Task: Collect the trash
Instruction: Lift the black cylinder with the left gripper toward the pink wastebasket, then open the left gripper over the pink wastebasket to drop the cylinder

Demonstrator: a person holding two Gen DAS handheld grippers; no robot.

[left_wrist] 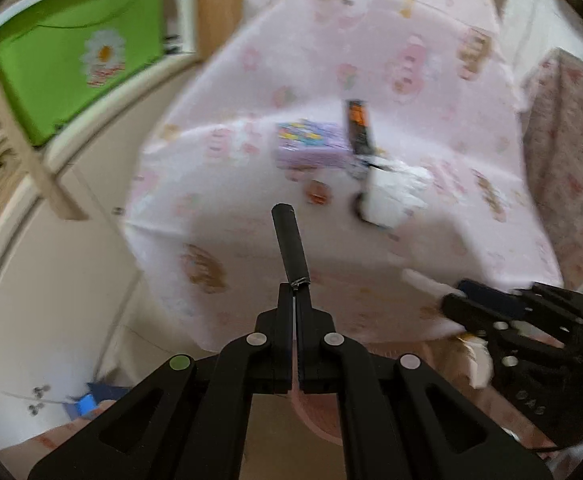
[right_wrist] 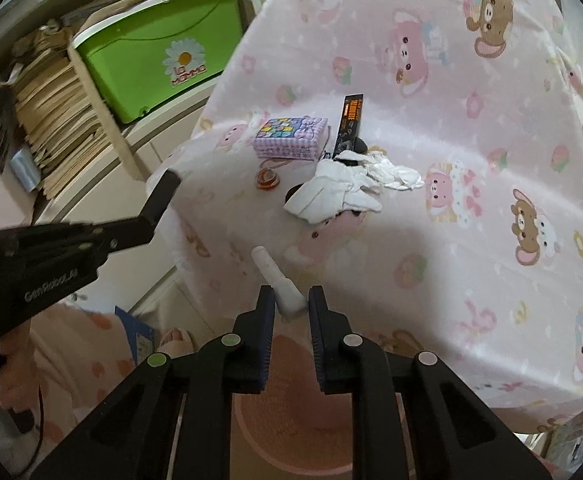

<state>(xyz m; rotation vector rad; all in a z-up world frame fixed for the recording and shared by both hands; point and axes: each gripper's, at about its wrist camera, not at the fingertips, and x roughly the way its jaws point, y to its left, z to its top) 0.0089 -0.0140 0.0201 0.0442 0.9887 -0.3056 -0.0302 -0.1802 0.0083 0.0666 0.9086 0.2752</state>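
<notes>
A pale pink cloth (right_wrist: 431,216) printed with bears and strawberries covers the table. On it sit a lilac gingham box (right_wrist: 290,138), a black-and-orange packet (right_wrist: 348,124) and crumpled white tissue (right_wrist: 351,188). A lime-green bin (right_wrist: 159,56) carries a white daisy.

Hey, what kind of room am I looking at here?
Probably a bedroom or a child's room at home: a bed or table under a pink cartoon-bear sheet, a green storage bin on a shelf, and a pink wastebasket on the floor.
</notes>
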